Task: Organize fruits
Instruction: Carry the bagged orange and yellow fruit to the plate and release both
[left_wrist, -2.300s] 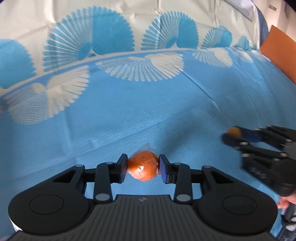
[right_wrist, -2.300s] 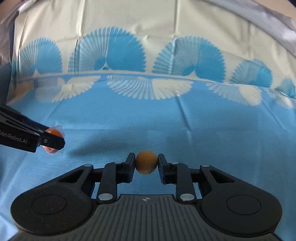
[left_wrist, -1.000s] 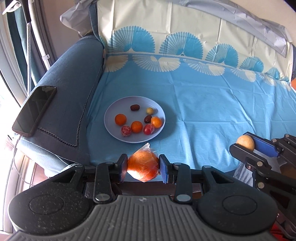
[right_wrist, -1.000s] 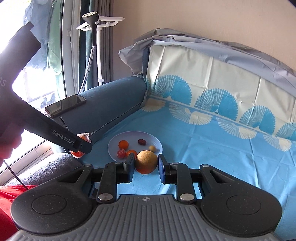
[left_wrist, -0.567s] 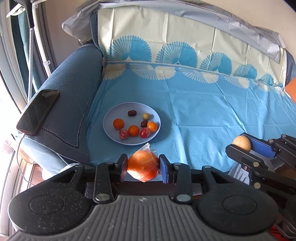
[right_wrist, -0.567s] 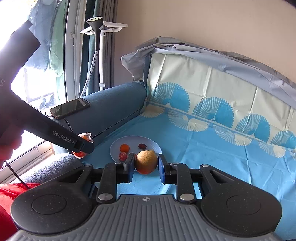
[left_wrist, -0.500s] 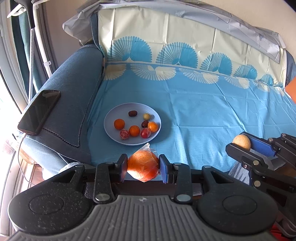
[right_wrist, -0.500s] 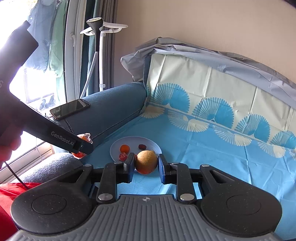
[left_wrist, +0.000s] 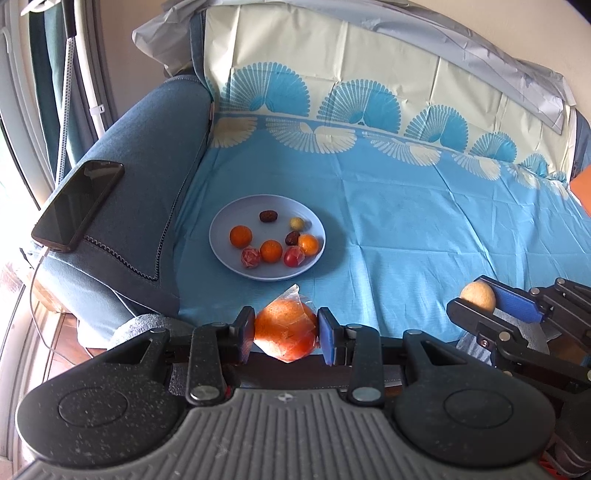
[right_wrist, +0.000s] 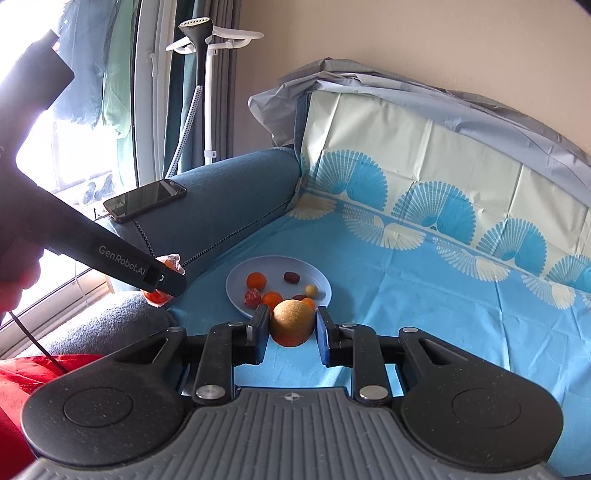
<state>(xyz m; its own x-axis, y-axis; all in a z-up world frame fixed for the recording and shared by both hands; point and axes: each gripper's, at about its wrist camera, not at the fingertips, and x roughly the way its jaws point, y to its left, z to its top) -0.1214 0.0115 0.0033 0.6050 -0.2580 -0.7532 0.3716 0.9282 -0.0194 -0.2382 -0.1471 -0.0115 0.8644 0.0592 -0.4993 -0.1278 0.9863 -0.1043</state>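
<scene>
**Two tools each hold a fruit above a sofa**

The left tool (left_wrist: 286, 334) pinches a plastic-wrapped orange (left_wrist: 285, 332). The right tool (right_wrist: 291, 328) pinches a tan round fruit (right_wrist: 292, 322). Ahead, a pale blue plate (left_wrist: 225, 243) of small fruits rests on the sofa's blue cloth (left_wrist: 424, 229). A phone (left_wrist: 78, 205) lies on the armrest.

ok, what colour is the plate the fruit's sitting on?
Pale lavender-blue, plain with no pattern. The plate shows best in the left wrist view.

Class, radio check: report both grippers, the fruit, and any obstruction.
Left gripper shut on wrapped orange. Right gripper shut on tan fruit. Plate ahead, path clear.
</scene>
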